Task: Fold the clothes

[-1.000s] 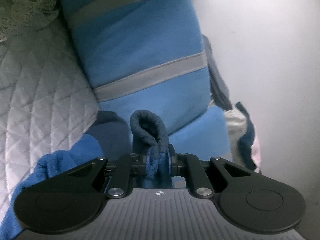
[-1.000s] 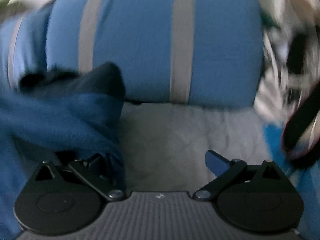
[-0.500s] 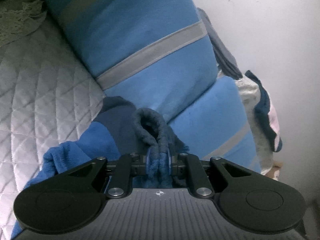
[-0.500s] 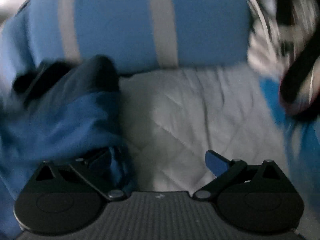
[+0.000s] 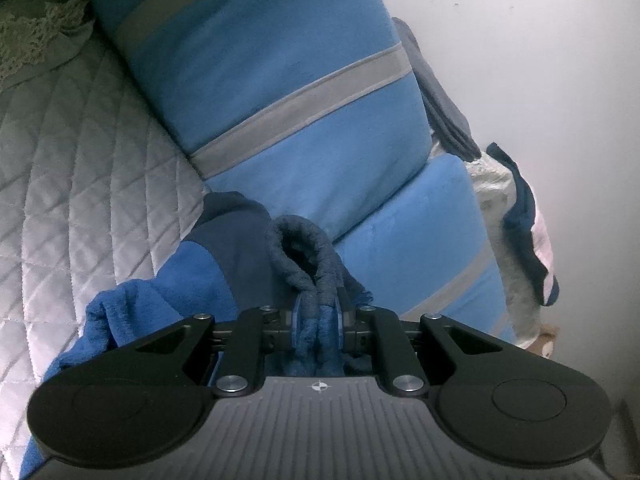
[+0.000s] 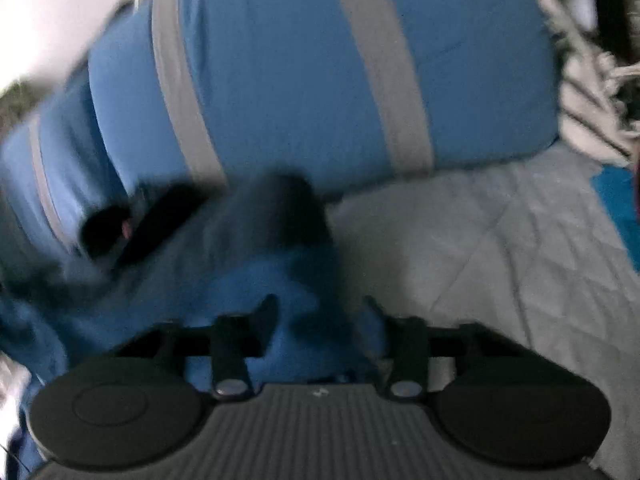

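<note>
Left-wrist view, left to right: a white quilted cover (image 5: 80,184) with a blue garment (image 5: 188,276) lying on it, the left gripper (image 5: 318,312) clamped tight on the garment's dark rolled edge (image 5: 304,248), then 2 blue cushions (image 5: 280,92) with grey stripes, leaning against a white wall (image 5: 540,60). Right-wrist view, blurred, left to right: the same blue garment (image 6: 248,288) bunched at left and centre, the right gripper (image 6: 320,312) with its jaws closing and blue cloth between them, though contact of the pads cannot be told, then the quilted cover (image 6: 500,248) at right. The striped cushions (image 6: 300,68) fill the background, with pale patterned cloth (image 6: 592,80) at the far right.
</note>
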A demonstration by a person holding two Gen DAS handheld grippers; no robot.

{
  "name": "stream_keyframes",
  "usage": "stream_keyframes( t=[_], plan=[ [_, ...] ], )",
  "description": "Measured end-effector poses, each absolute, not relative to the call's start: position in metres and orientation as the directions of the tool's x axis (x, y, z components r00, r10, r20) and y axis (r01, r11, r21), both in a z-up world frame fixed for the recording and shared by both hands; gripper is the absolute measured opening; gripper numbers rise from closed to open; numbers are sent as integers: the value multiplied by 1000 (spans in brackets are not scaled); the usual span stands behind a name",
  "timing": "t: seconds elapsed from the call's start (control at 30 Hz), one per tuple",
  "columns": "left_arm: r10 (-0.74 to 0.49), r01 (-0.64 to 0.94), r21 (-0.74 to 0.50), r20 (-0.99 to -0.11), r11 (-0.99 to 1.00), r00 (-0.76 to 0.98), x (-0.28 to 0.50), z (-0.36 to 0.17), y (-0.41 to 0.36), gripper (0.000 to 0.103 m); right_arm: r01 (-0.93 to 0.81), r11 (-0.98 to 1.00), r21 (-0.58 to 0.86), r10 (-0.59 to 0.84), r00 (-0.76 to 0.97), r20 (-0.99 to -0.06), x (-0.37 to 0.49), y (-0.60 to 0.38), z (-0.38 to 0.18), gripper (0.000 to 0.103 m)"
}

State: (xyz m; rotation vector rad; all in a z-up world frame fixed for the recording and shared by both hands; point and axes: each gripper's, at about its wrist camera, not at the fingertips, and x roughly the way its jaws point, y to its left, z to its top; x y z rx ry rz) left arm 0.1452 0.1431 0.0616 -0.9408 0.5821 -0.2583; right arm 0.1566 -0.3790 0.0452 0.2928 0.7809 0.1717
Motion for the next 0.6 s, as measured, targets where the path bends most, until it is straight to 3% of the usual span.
stream_keyframes(
  t=[0.07,0.13,0.23,0.47,0.53,0.6],
  plan=[
    [-456,-42,-821,-358,570,815,146,60,144,16,-53,960,274,240,660,-712,165,-368,39,12],
    [-459,-44,-822,-361,568,812,147,58,145,16,-29,961,274,220,680,-699,168,-368,44,4],
    [-462,-44,-818,-367,573,807,149,57,144,16,33,954,299,187,714,-675,175,-372,47,3],
    [-453,-48,-799,-389,600,802,151,53,143,16,89,964,249,121,690,-714,193,-370,31,1],
    [-454,-54,-805,-387,591,802,152,52,144,16,96,967,237,110,681,-724,194,-371,27,18],
    [-456,-59,-813,-383,579,803,153,52,145,16,67,979,192,90,705,-703,185,-373,43,49]
  ],
)
